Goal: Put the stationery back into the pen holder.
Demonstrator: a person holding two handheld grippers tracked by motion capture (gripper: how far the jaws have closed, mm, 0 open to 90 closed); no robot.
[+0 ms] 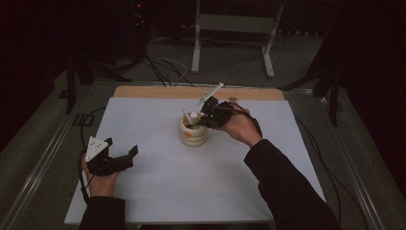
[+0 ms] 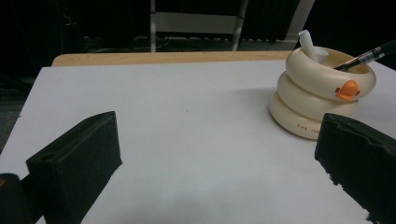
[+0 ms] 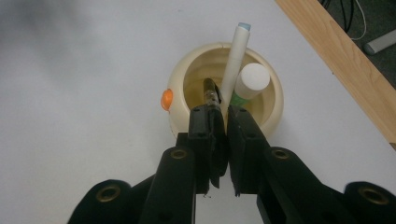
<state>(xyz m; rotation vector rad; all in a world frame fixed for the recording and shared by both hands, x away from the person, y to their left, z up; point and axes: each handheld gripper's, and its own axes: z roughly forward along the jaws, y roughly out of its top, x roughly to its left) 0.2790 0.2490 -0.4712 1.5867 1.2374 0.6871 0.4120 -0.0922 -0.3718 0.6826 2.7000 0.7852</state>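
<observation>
Right gripper (image 3: 223, 122), jaws pinched tight on a slim, light, rigid black pen (image 3: 210, 91), is lowering it into the duck-shaped holder (image 3: 182, 79)'s nine o'clock side; left gripper (image 2: 219, 154) is waiting wide open, empty.

White table top (image 1: 158, 191) with a bare wooden strip (image 1: 143, 92) along the far edge; cream ringed pen holder (image 1: 193, 133) standing near mid-table, seemingly alone there.

**Cream, orange and black on a white sheet**

Just ahead of the black fingers (image 3: 212, 135), a cream ribbed ring-stacked plastic holder (image 3: 187, 79) is showing an orange beak-shaped knob (image 3: 166, 99). A white plastic tube (image 3: 236, 60) with a pale blue tip is showing beyond them, over the white table sheet (image 3: 93, 70).
</observation>
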